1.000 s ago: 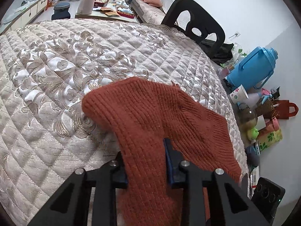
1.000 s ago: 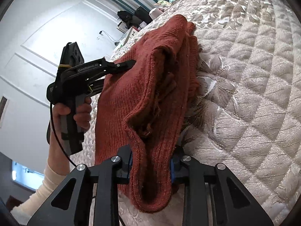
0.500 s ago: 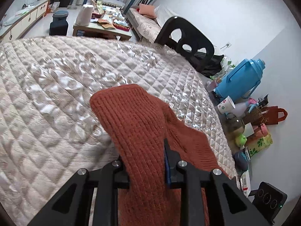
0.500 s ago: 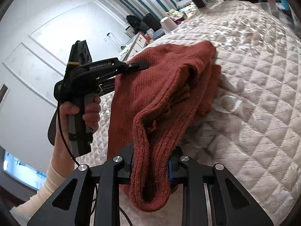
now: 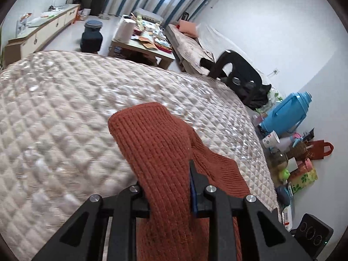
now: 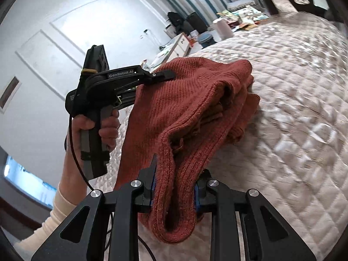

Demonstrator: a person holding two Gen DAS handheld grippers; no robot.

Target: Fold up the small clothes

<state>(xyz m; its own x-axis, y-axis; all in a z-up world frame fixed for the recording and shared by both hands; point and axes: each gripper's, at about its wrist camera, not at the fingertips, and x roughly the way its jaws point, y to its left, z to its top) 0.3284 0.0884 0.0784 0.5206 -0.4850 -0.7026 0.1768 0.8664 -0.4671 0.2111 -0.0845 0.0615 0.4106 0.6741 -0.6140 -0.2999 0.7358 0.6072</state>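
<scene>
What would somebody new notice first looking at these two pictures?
First, the rust-red ribbed knit garment, bunched and lifted off the shiny beige quilted bedspread, pinched by both the right tool and the left tool. Next, the bright blue plastic thermos jug on the floor by the white wall, right of the bed in the left wrist view.

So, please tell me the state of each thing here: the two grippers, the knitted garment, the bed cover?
left gripper: shut on the sweater edge
right gripper: shut on a bunched sweater edge
sweater: rust-red, lifted, far end resting on quilt
quilt: spread flat on the bed
</scene>
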